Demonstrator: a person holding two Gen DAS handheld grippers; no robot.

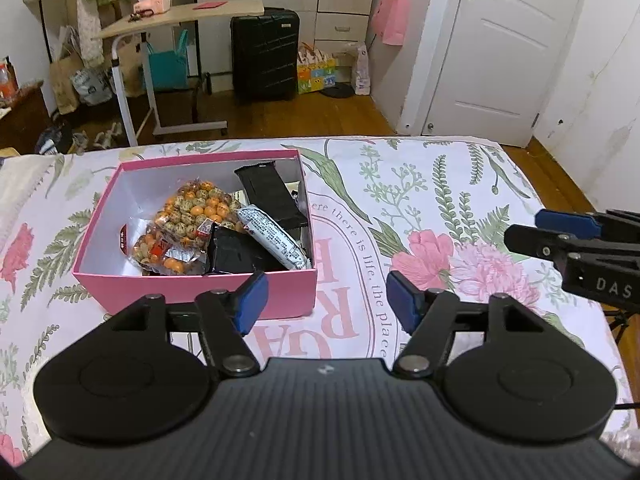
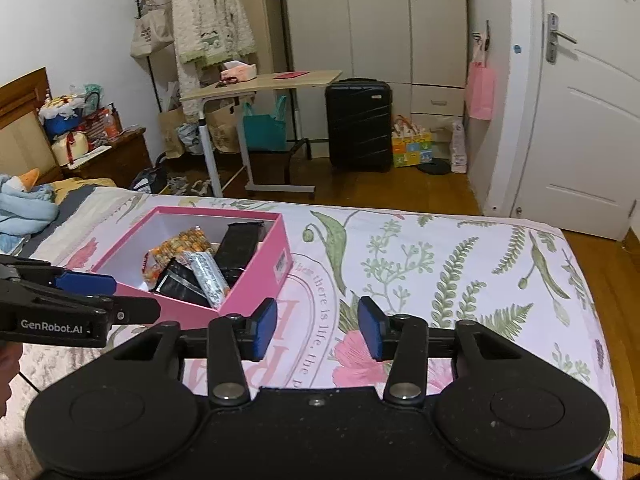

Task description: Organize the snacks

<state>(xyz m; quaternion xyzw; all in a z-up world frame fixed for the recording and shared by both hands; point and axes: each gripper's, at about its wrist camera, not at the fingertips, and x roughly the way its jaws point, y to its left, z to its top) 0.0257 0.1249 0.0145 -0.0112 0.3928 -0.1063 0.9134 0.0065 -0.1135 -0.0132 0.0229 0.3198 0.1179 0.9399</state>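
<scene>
Pink box (image 1: pixel 192 286) on bed (image 1: pixel 440 184), left of centre, lid off. Inside: two net bags of orange/speckled balls (image 1: pixel 192 210), black packets (image 1: pixel 272 196), white wrapped bar (image 1: pixel 276 236). Snacks look all boxed; no loose ones visible on bedspread. Left gripper (image 1: pixel 322 300): jaws open, empty. Right gripper (image 2: pixel 317 330): jaws open, empty. Judgement: task near done, maybe only tidying or lid left.

one pink box (image 1: pixel 192 292), two nut bags (image 1: pixel 196 208), three dark packets (image 1: pixel 272 196).
</scene>
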